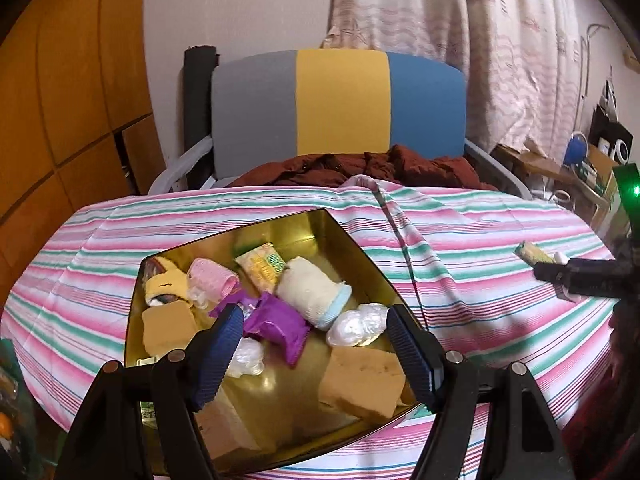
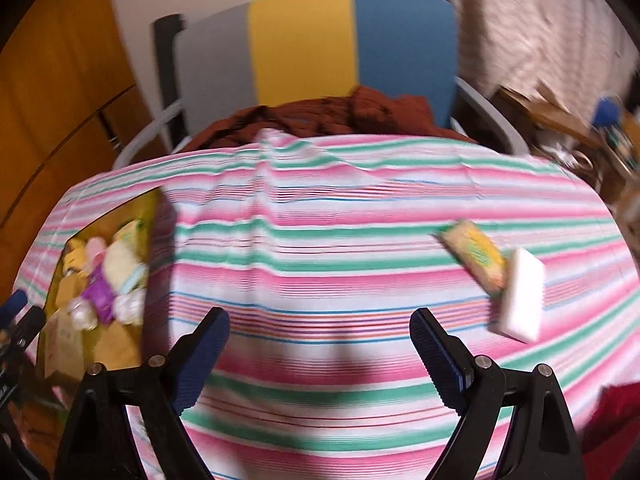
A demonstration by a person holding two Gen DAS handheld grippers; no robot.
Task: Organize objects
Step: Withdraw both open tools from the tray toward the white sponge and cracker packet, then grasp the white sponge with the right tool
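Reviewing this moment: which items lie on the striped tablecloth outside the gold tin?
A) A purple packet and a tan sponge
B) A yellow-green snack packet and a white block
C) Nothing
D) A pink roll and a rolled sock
B. In the right wrist view the yellow-green snack packet and the white block lie on the striped tablecloth, while the purple packet and tan sponge lie inside the gold tin.

Tin: one. Inside it: sponges, three; clear wraps, three; purple packet, one. On the counter: yellow packet, one; white block, one.
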